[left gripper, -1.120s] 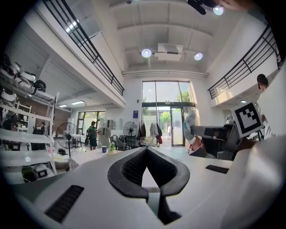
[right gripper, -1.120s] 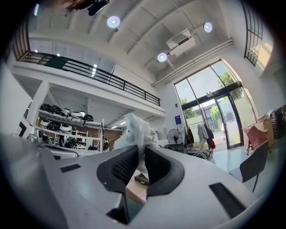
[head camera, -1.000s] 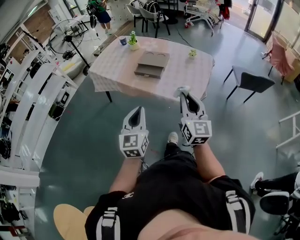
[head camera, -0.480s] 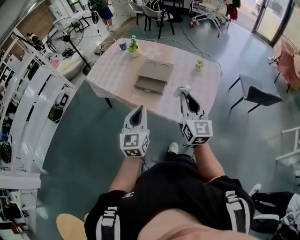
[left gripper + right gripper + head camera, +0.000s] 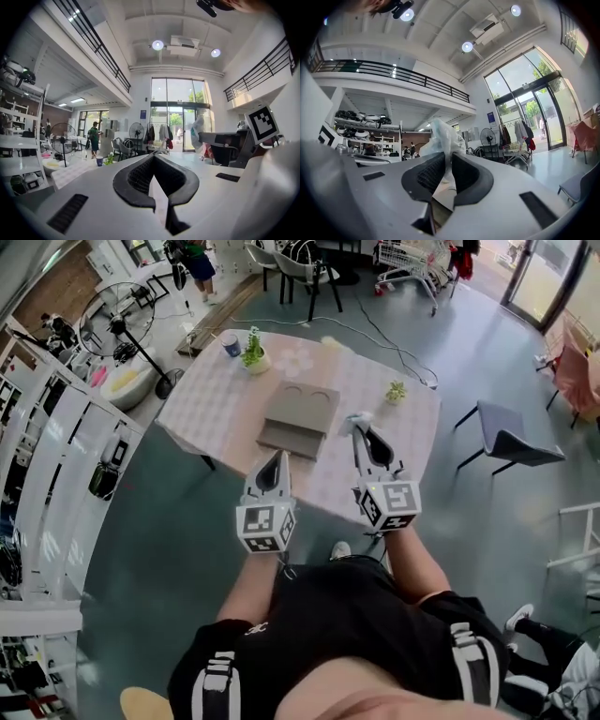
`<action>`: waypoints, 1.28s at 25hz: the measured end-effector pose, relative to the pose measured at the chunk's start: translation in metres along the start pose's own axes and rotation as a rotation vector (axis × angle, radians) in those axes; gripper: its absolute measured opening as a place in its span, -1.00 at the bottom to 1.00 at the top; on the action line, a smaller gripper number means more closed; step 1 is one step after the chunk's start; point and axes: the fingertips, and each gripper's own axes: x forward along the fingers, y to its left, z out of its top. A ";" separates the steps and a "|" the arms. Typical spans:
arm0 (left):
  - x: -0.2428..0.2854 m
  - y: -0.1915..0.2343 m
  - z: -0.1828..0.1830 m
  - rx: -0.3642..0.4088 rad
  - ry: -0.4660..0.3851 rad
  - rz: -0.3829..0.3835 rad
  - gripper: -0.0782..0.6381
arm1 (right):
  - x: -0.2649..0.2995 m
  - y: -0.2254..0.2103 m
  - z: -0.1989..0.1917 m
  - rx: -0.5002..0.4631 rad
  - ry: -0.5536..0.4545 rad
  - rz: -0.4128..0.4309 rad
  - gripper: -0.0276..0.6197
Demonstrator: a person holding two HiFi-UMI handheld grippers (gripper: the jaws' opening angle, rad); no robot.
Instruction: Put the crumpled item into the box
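In the head view, the left gripper [image 5: 279, 457] hangs before the table's [image 5: 192, 413] near edge with its jaws together and nothing in them. The right gripper [image 5: 360, 427] is over the tabletop's near edge, pinching the white crumpled item [image 5: 358, 417] at its tips, just right of the box [image 5: 300, 413]. The box lies near the middle of the tabletop. A cup [image 5: 231, 344] and a plant [image 5: 253, 352] stand at the far left corner. In the left gripper view, the left gripper [image 5: 153, 157] has its tips meeting, empty, and the cup [image 5: 99, 161] shows far off on the table [image 5: 70, 171]. In the right gripper view, the right gripper [image 5: 446, 157] has its jaws narrow, clamped on the item [image 5: 442, 136], which sticks up past the tips.
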 end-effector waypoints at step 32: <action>0.012 -0.035 0.013 0.027 0.026 -0.169 -0.81 | -0.046 -0.022 -0.012 -0.015 0.106 -0.140 -0.78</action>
